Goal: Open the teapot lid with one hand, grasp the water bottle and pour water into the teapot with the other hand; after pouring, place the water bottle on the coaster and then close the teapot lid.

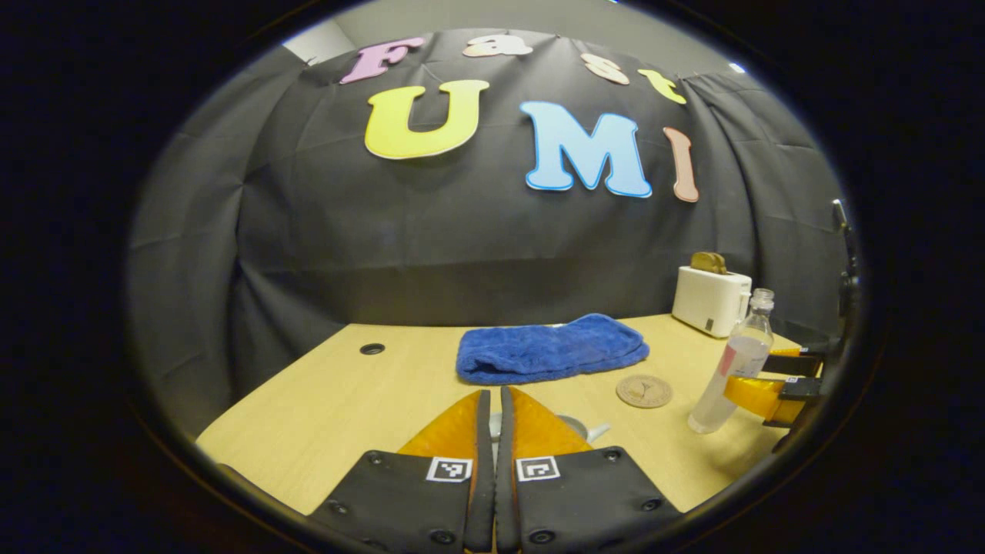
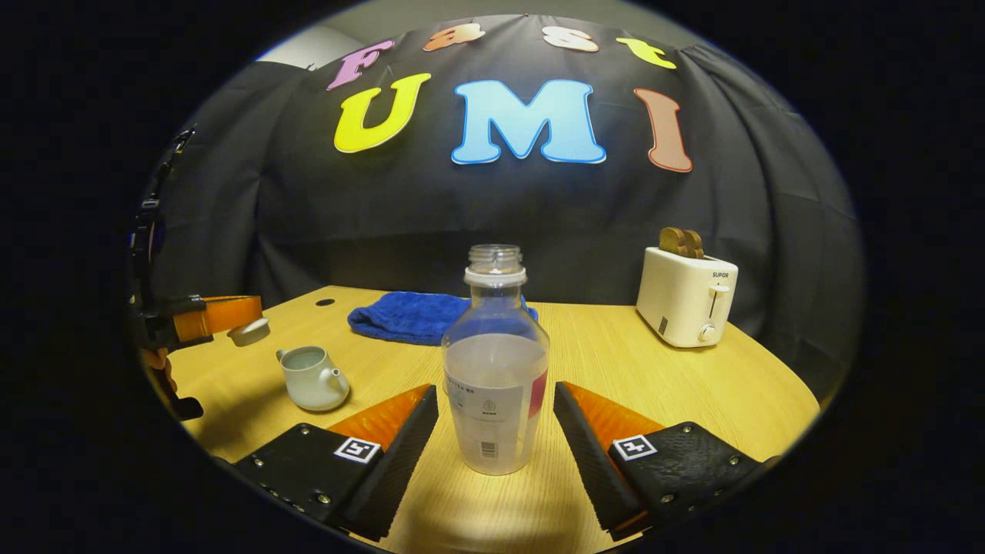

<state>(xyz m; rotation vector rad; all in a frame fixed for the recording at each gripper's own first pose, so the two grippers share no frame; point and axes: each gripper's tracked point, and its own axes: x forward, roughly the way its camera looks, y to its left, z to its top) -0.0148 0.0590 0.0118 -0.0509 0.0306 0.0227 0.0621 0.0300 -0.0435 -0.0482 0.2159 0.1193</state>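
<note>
Risk chiefly at the pour. Uncapped water bottle upright on the wooden table, between the spread fingers of the right gripper, gaps on both sides, nothing gripped yet. Smooth rounded plastic, part full: likely to slip or twist if pinched off-centre or too high, and to dent and spurt through the open neck if squeezed hard.

Small white teapot open, well to the left of the bottle, narrow mouth: easy to overshoot and wet the table, or to knock the pot with the bottle's neck.

Left gripper clenched on the teapot lid, held in the air just behind and left of the pot. Thin hold on a small lid: could drop or tilt out while attention goes to the pour, and could crowd the bottle's path.

Round coaster just beside the bottle, in front of the blue towel: small target, possible tip-over if set down on its edge.

Writing: brand word on the front of the white toaster, toast in its slot; fine print and a barcode on the bottle's label, too small to make out; square black-and-white markers on both grippers
</note>
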